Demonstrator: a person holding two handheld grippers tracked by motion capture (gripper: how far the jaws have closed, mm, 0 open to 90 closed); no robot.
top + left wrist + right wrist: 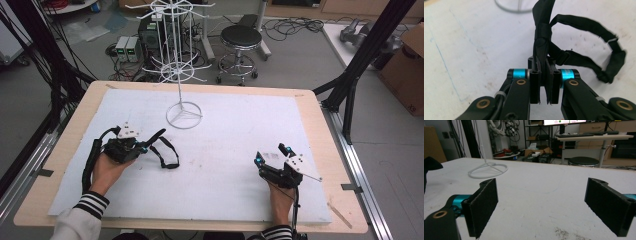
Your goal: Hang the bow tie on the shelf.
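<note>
A black strap (167, 152) with loops lies on the white mat, left of centre. My left gripper (146, 146) is shut on one end of it; in the left gripper view the strap (584, 42) rises from between the closed jaws and loops off to the right, and my left gripper (545, 87) pinches its stiff end. My right gripper (270, 156) rests low on the mat at the right, open, and in the right gripper view my right gripper (544, 205) has its jaws wide apart with nothing between them. A white wire display stand (183, 116) stands at the back centre.
The stand's round base (488, 171) sits ahead and left of the right gripper. The white mat (235, 125) covers a wooden table (320, 107). Beyond the table are a black stool (240, 37), cables and black frame legs (357, 70).
</note>
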